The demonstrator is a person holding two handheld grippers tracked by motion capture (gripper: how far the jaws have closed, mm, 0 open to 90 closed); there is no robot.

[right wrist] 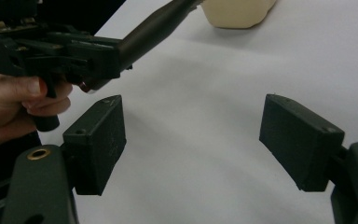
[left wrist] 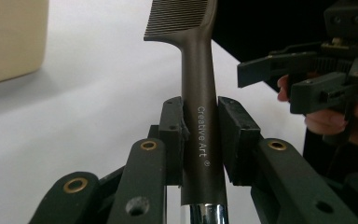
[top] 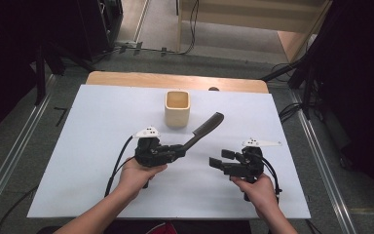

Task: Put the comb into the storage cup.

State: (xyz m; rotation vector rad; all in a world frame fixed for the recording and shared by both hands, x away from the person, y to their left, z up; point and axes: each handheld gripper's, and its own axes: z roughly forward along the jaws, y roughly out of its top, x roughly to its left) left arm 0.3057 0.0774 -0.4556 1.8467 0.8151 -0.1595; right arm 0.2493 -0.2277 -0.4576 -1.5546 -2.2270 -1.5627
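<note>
A dark comb (top: 205, 127) with "Creative Art" printed on its handle (left wrist: 199, 121) is held above the white table. My left gripper (top: 179, 150) is shut on the handle, and the toothed end points up and right toward a cream square cup (top: 177, 108). In the left gripper view both pads (left wrist: 175, 135) press the handle from either side. My right gripper (top: 219, 160) hovers to the right of the comb, its jaws wide open with nothing between them (right wrist: 191, 140). The left gripper with the comb (right wrist: 156, 28) appears in the right gripper view.
The white table top (top: 92, 146) ends in a wooden strip (top: 126, 78) at the far side. Metal rails run along the floor on both sides. Cables lie on the floor behind the table.
</note>
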